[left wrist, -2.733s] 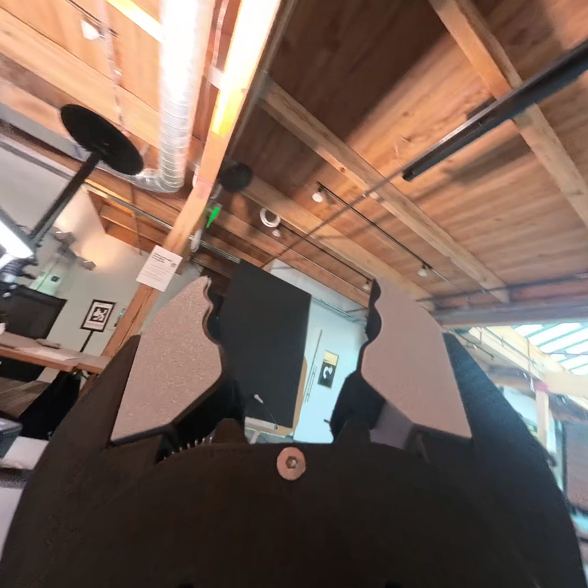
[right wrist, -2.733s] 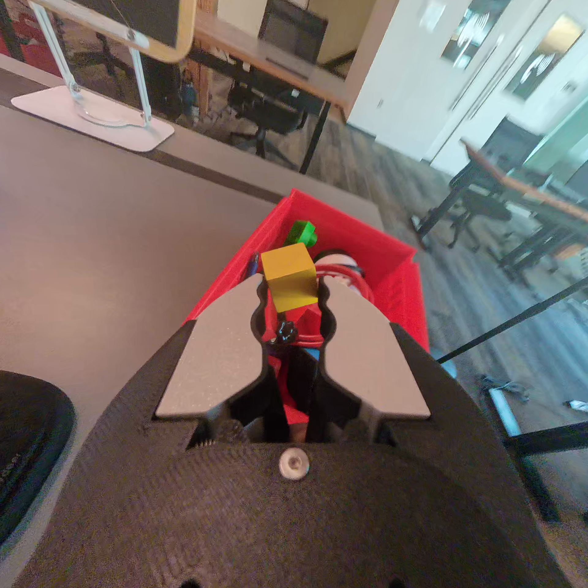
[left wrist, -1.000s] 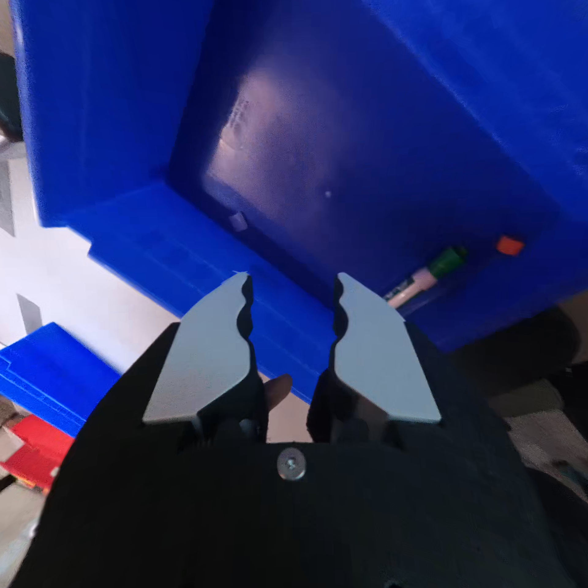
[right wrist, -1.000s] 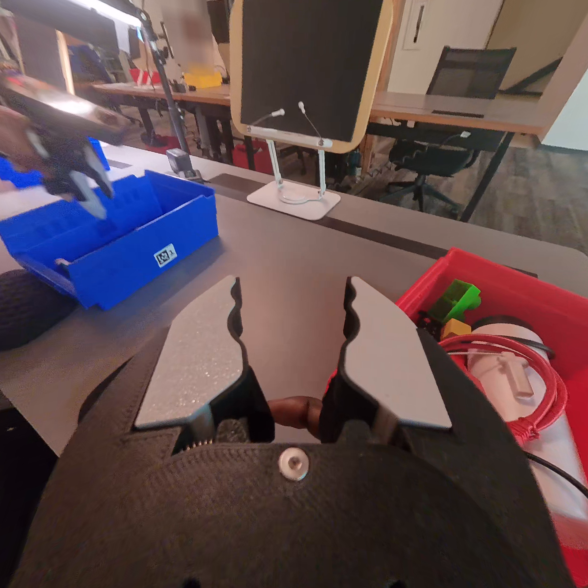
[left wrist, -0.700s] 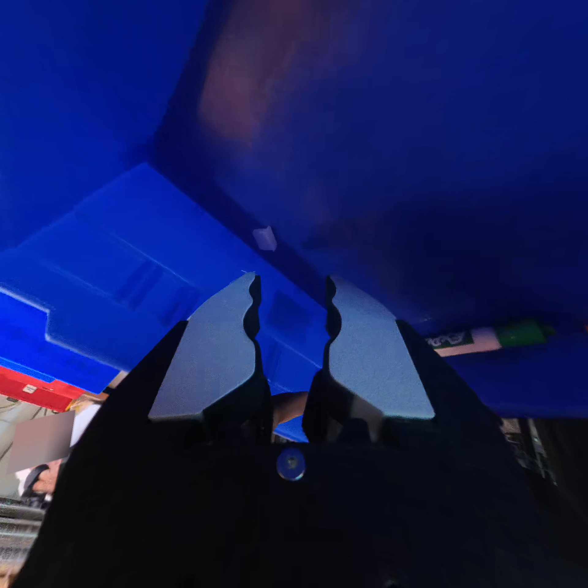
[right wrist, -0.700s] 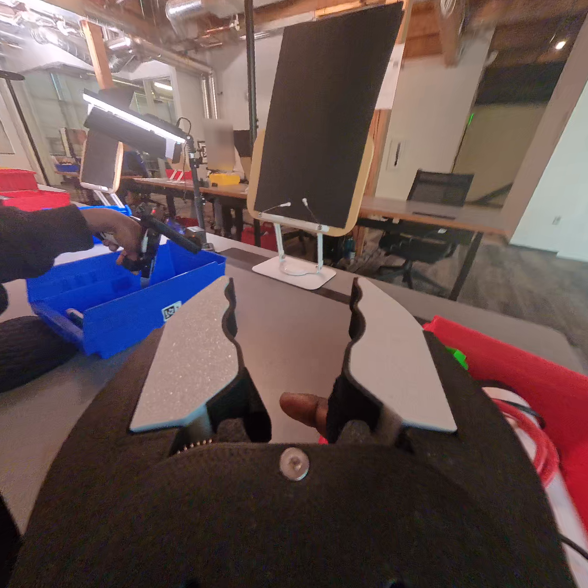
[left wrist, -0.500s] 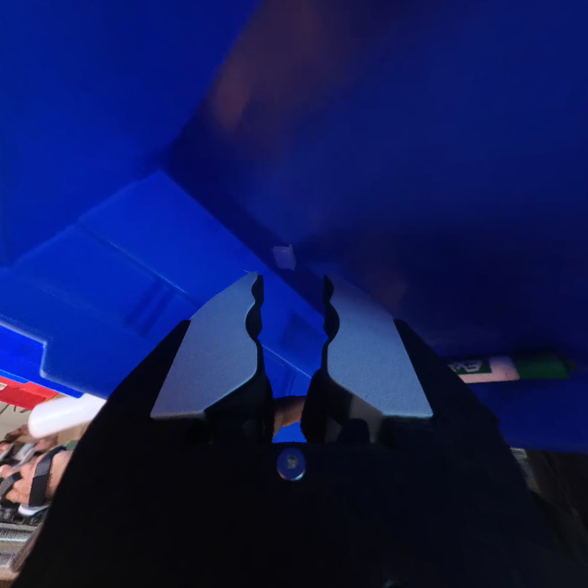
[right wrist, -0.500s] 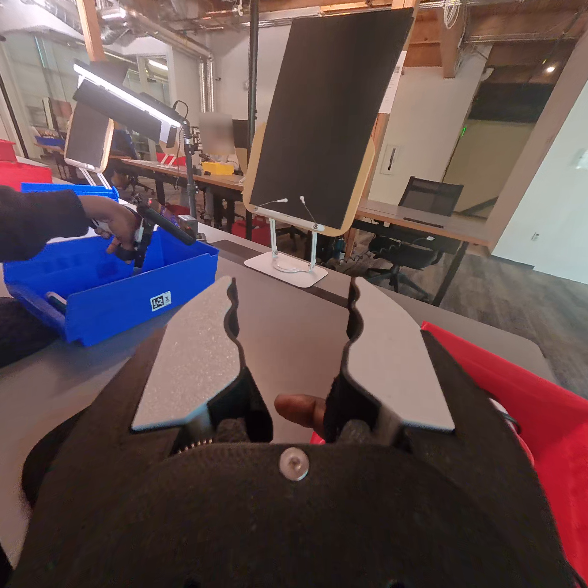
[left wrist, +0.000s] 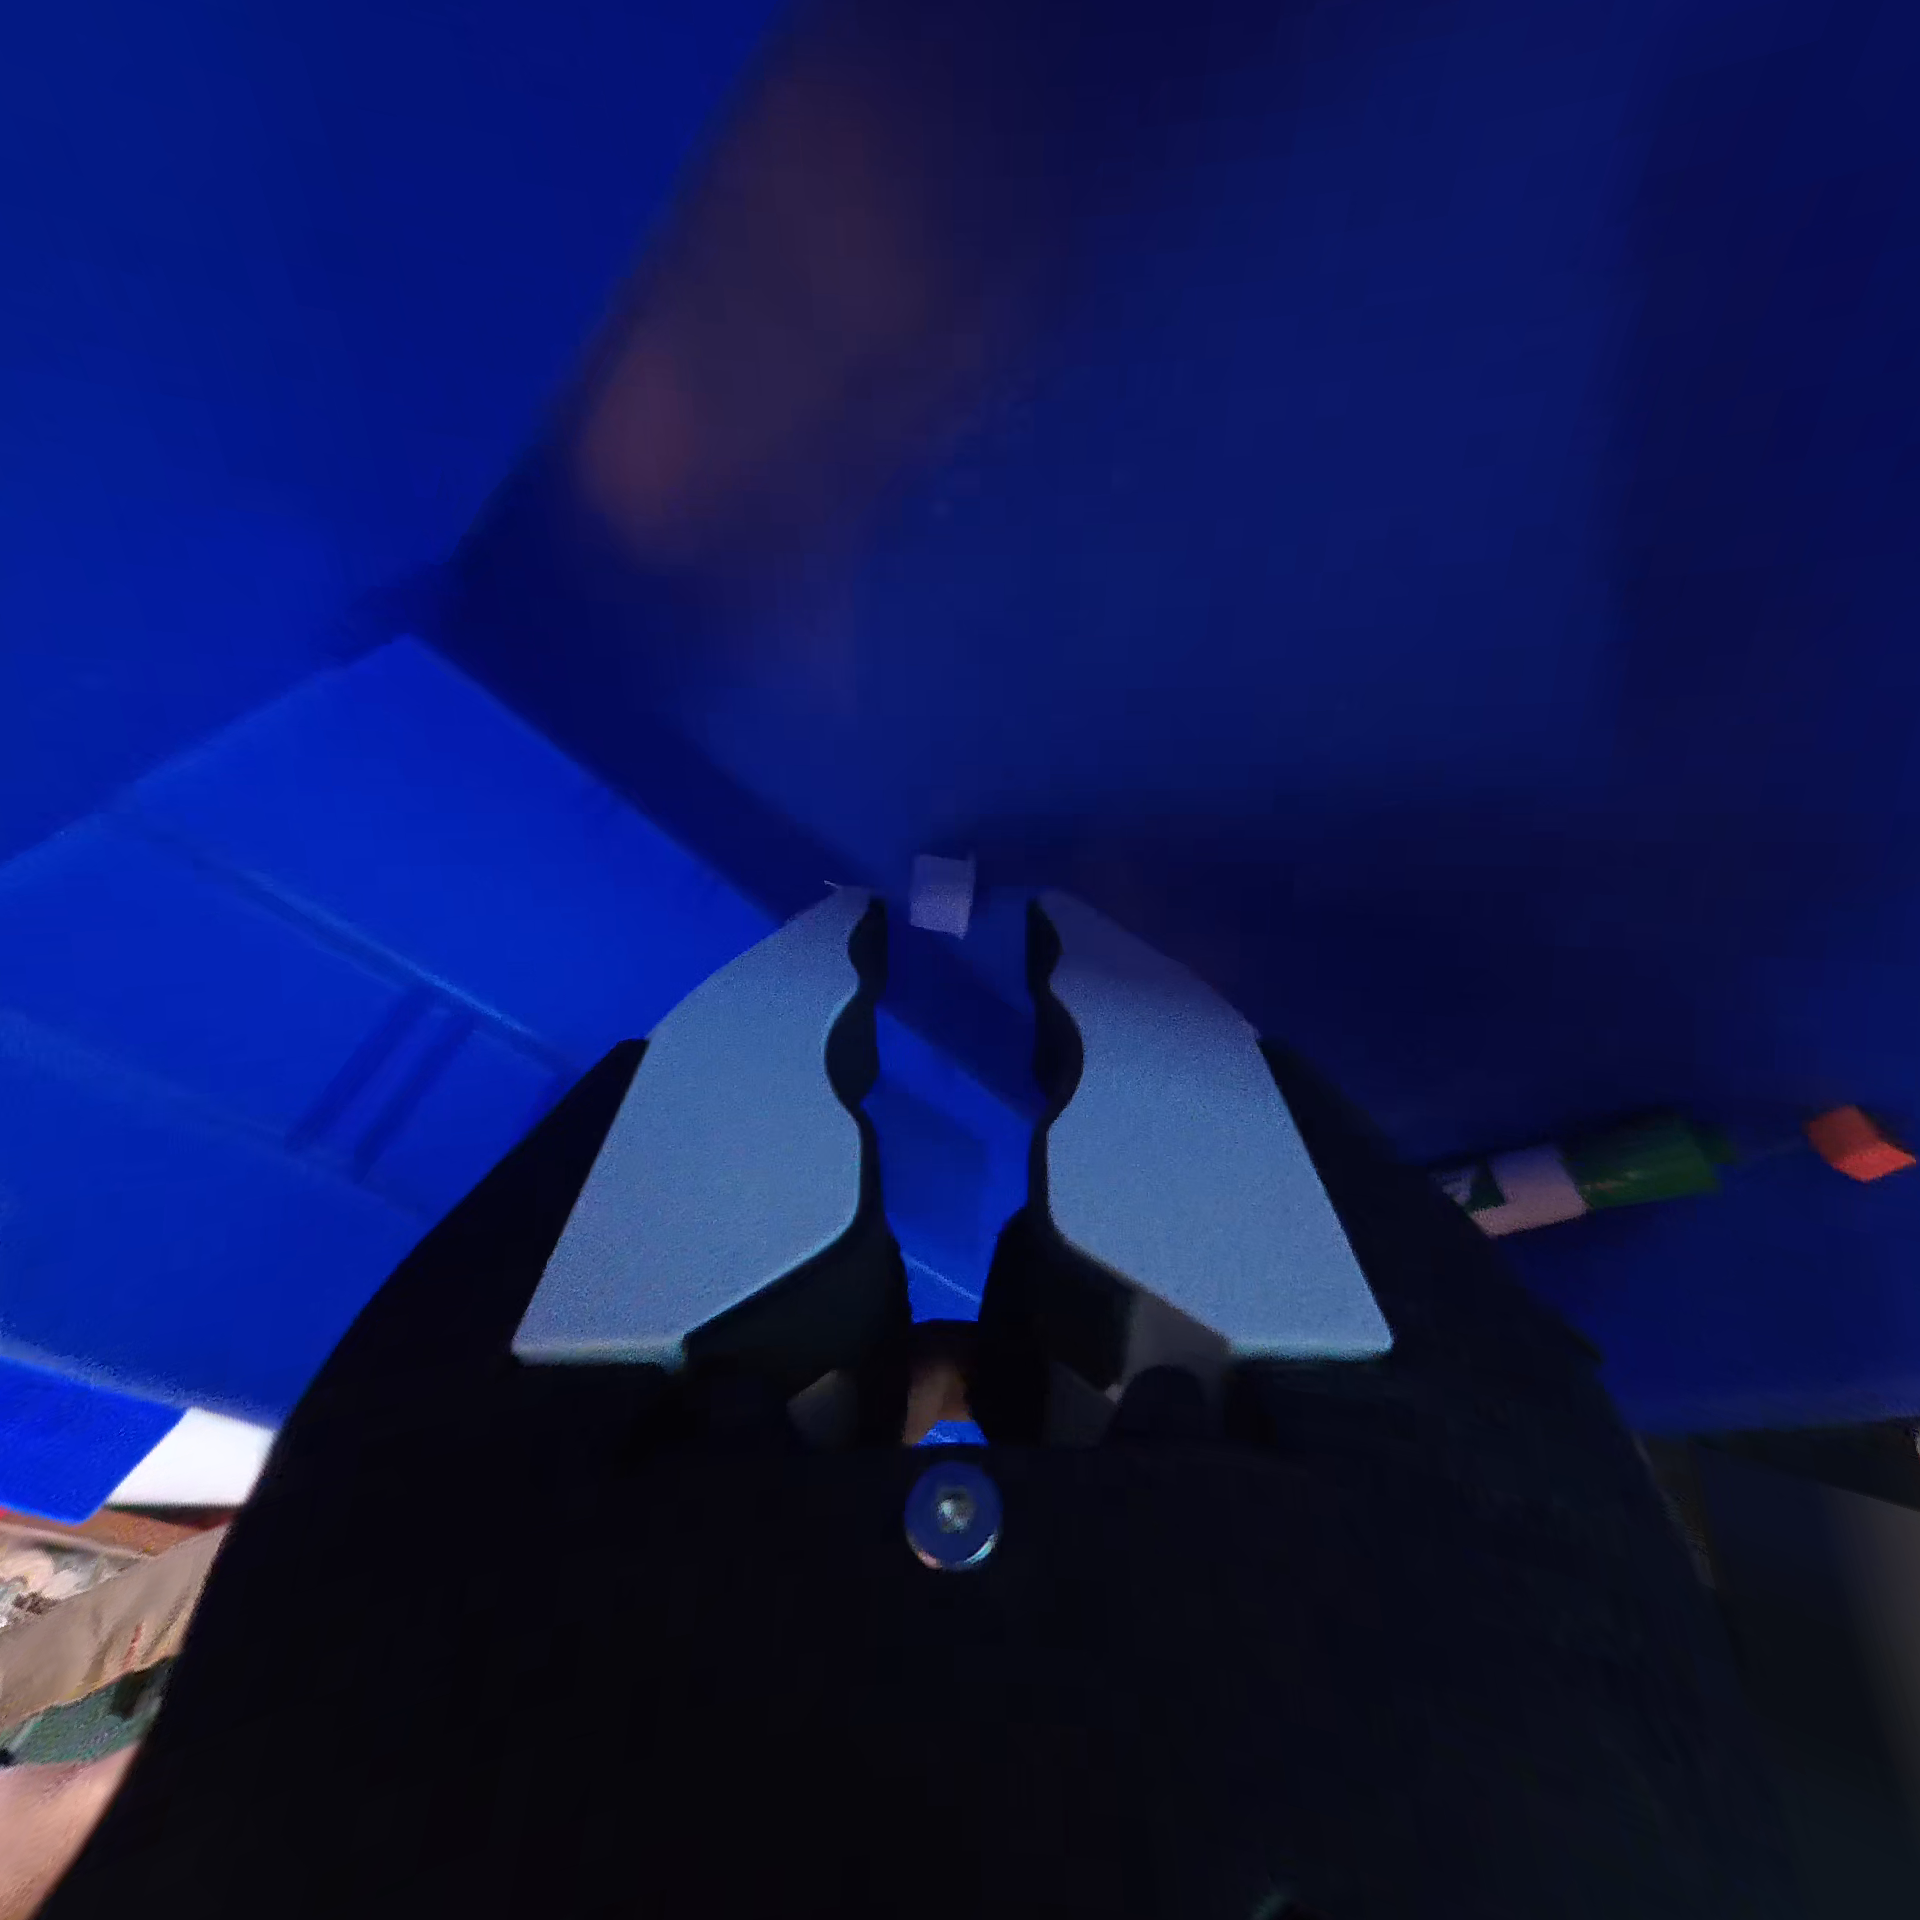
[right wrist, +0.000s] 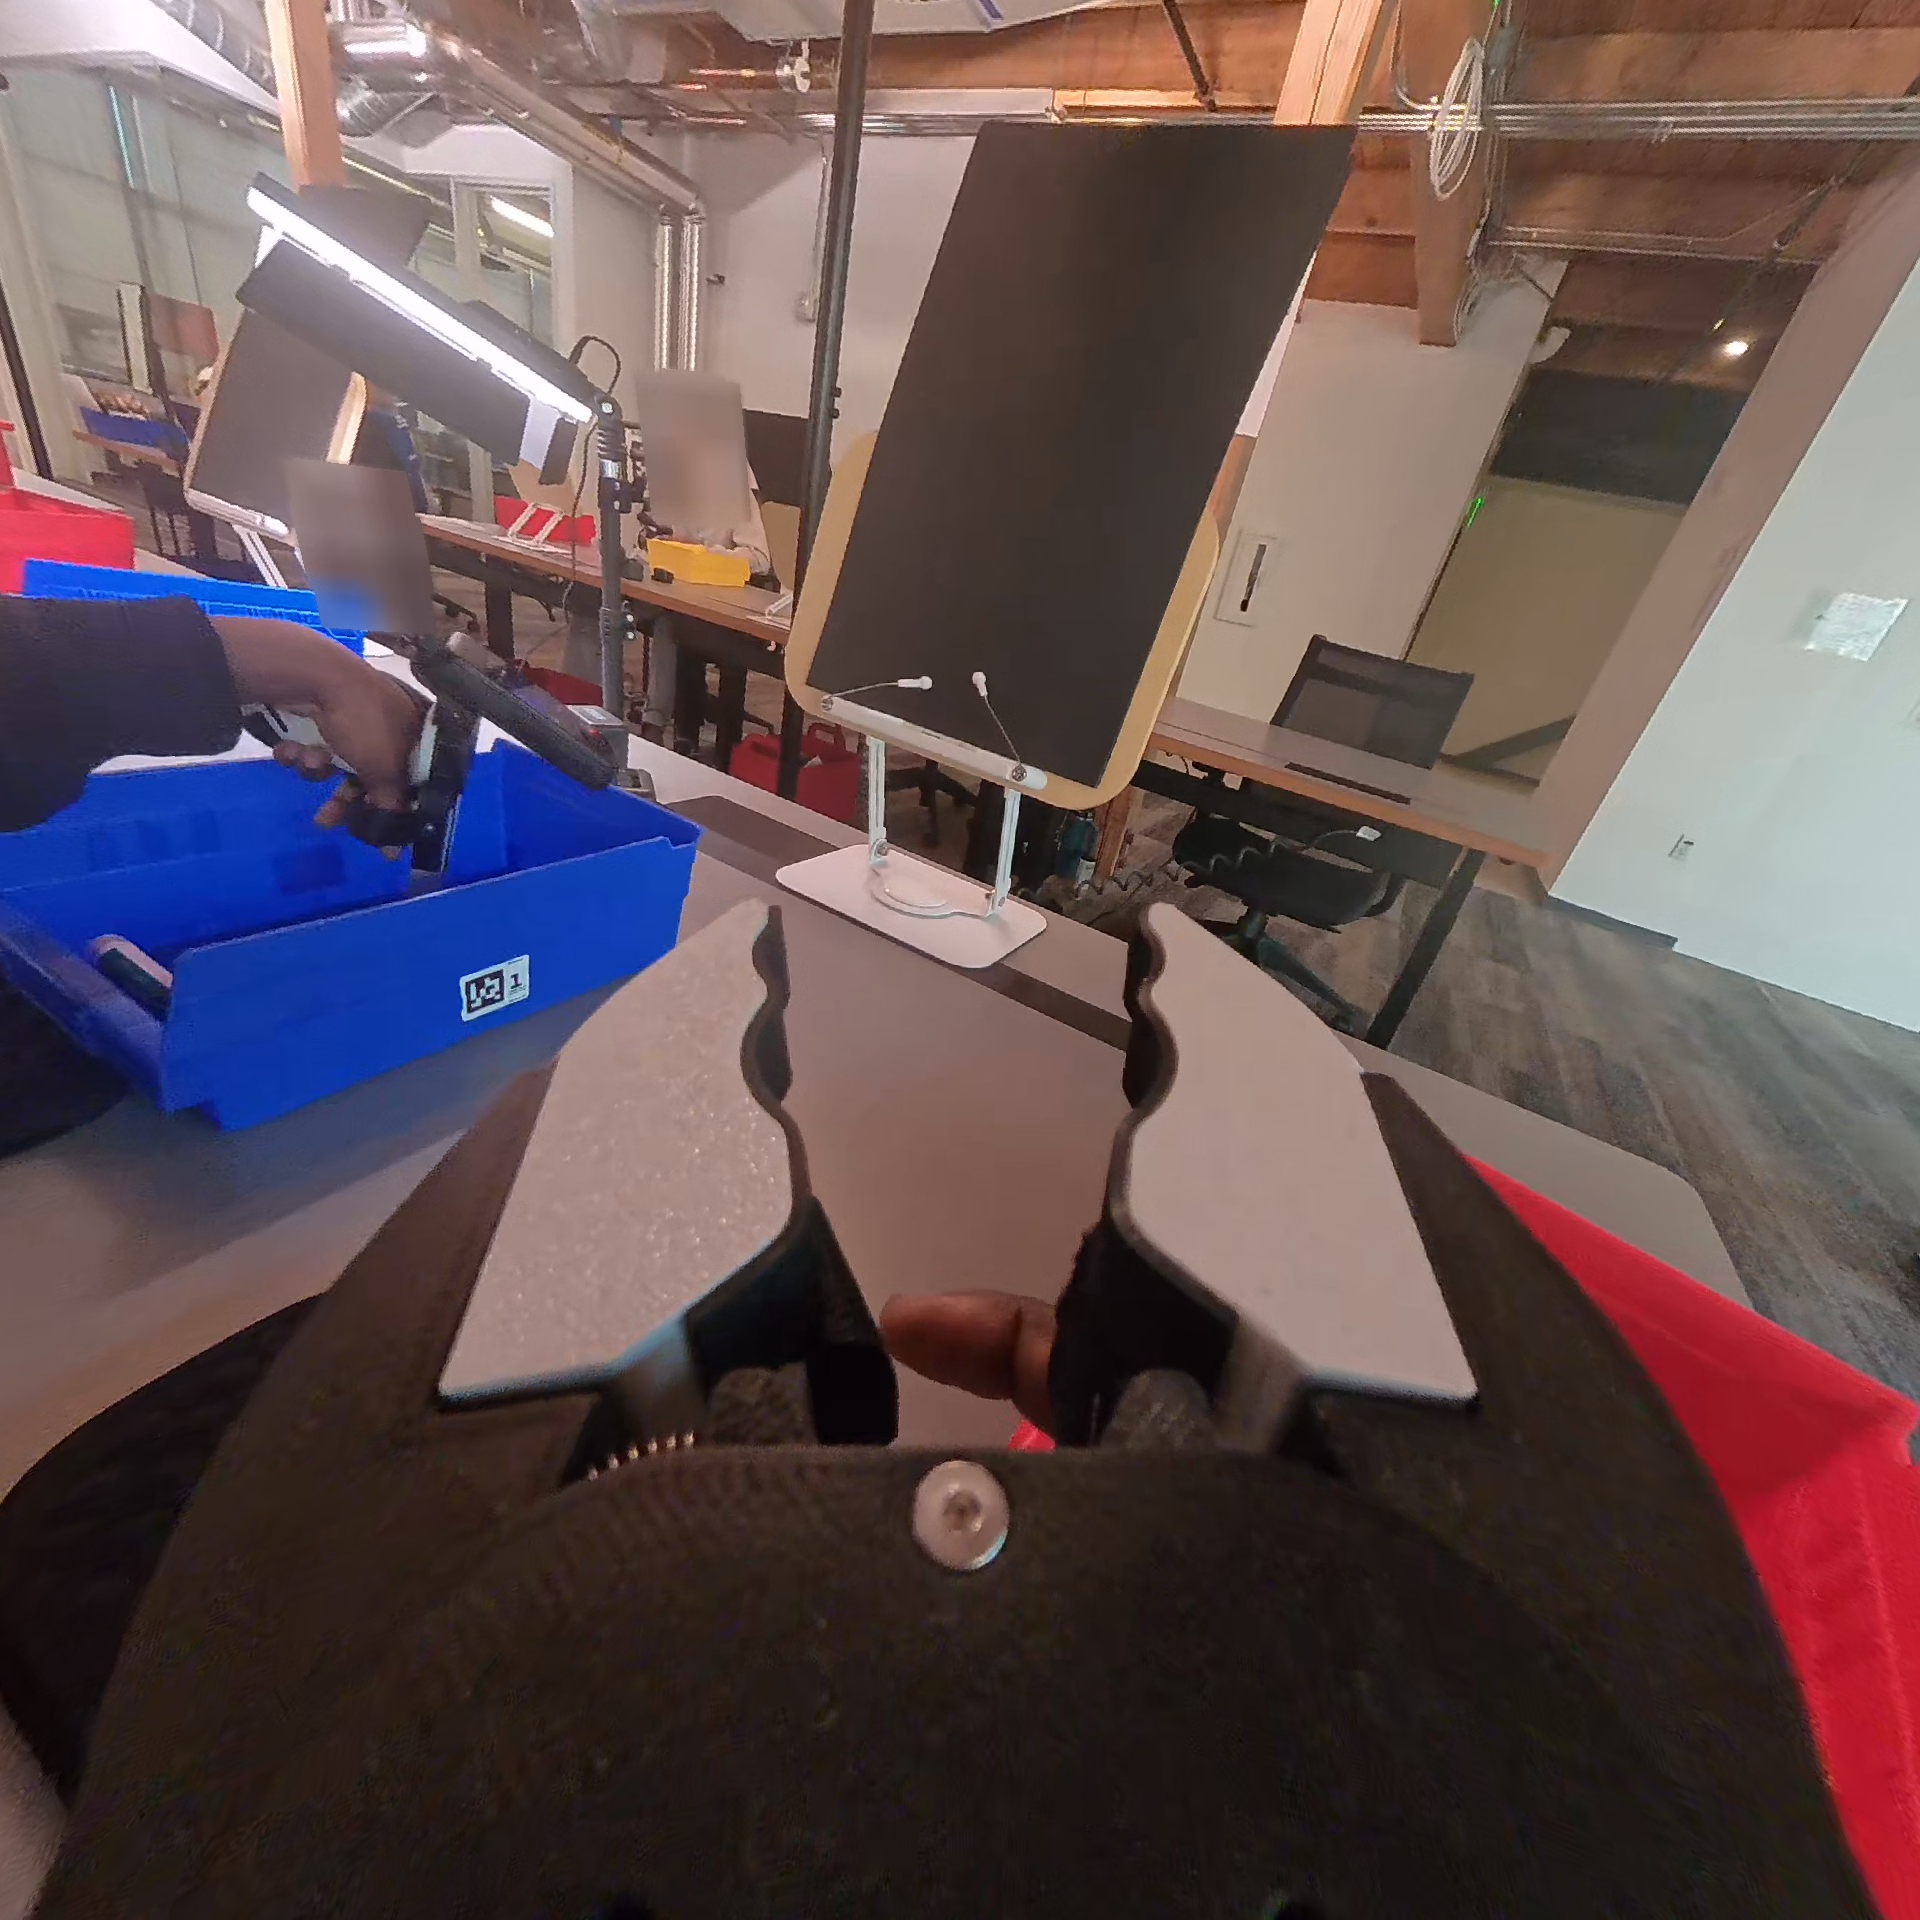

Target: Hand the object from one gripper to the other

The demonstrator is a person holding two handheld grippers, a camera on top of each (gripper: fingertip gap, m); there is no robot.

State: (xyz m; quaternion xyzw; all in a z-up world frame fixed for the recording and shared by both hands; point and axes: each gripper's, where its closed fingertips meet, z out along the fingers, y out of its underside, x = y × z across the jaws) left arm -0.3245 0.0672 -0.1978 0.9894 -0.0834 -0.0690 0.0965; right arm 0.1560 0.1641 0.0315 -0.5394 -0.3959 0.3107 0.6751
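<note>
With its jaws narrowed but empty around a small white block in the blue bin, the left gripper has grasped nothing, while the right gripper waits wide over the worktop.

1. The left gripper is down inside the bin, a small block just ahead of its tips.
2. A marker lies to its right.
3. Ahead of the right gripper, a stand sits on the table; the bin is to its left.
</note>
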